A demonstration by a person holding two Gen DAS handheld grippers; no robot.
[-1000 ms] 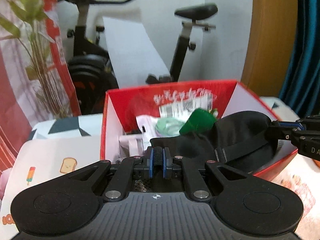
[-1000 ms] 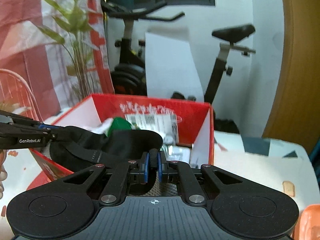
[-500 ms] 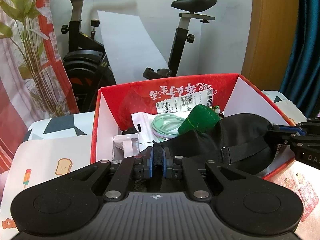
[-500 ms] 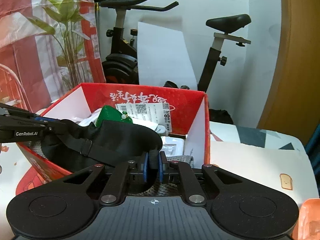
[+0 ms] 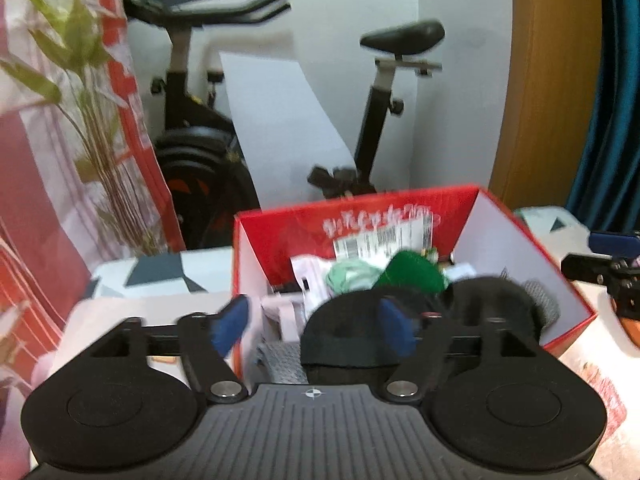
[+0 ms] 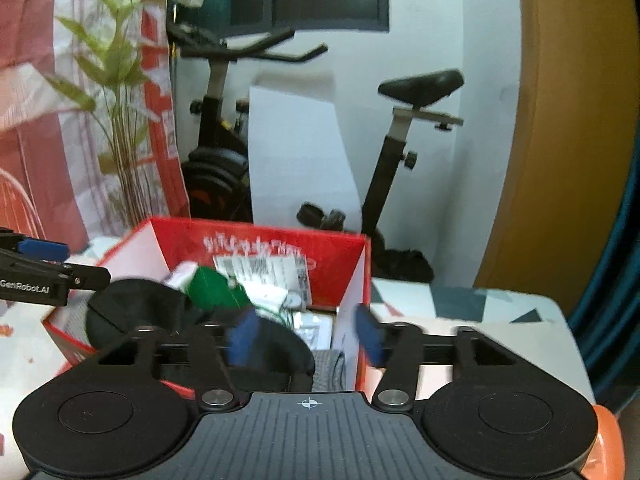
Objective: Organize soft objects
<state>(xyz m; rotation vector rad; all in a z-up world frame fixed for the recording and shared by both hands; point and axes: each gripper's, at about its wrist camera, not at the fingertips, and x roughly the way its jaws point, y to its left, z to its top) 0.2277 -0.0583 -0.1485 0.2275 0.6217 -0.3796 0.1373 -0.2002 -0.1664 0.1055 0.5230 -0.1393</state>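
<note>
Just let go with both the left gripper [image 5: 314,326] and right gripper [image 6: 306,336], jaws spreading, black cap [image 5: 472,312] slumped floppy in red box [image 5: 520,248], best grabbed by brim.

The red box [image 5: 508,236] stands open-topped at centre frame, its walls ringing a crowded heap: black cloth [image 5: 492,300], a green pouch [image 5: 416,272] and packets. An exercise bike [image 5: 384,92] blocks the background; bare table [image 6: 460,304] lies clear at right of the right wrist view.

Exercise bike [image 6: 304,152] against white wall [image 6: 460,40]
</note>
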